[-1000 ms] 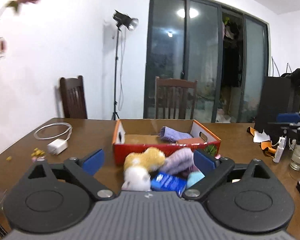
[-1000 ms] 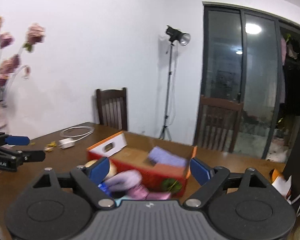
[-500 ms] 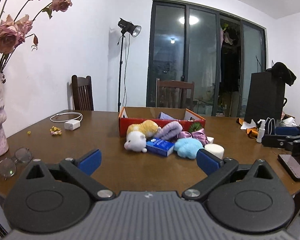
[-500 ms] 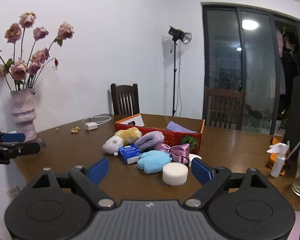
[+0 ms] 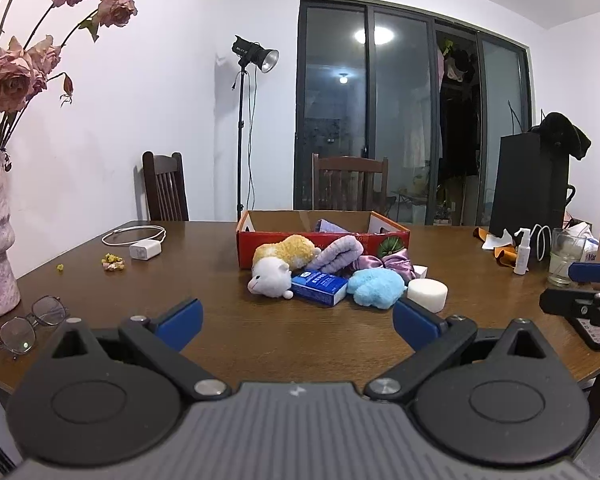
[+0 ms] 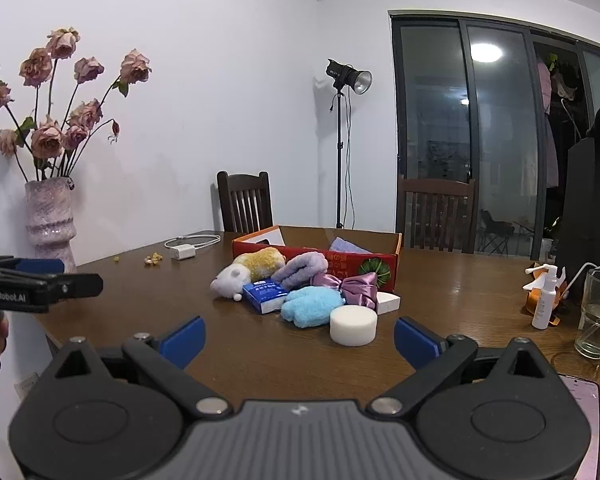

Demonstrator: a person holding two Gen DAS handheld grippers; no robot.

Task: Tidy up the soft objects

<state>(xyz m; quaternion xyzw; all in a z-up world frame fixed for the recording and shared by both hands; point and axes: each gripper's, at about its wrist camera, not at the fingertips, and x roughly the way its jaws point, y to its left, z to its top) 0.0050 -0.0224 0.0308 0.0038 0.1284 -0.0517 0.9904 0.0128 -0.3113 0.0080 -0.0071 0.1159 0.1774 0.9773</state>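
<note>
Left wrist view: the left claw (image 5: 296,316) hangs spread and empty above the counter (image 5: 220,264), the plush toy (image 5: 280,264) ahead before the red box (image 5: 324,240); approach low. Right wrist view: the right claw (image 6: 298,342) is opening, nothing between its fingers; the white sponge (image 6: 353,325) is nearest, so centre on it and squeeze gently.

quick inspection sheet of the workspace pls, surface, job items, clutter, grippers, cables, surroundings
surface: brown wooden table, no spills seen
job's things: plush toy, purple towel roll, satin bow, blue fluffy piece, white sponge, blue packet, all piled in front of the red box; another purple cloth lies inside it
clutter: glasses, spray bottle, drinking glass, dried petals
grippers: left gripper open, empty; right gripper empty, jaws opening
cables: charger with coiled cable
surroundings: vase of roses, two chairs, light stand, glass doors
</note>
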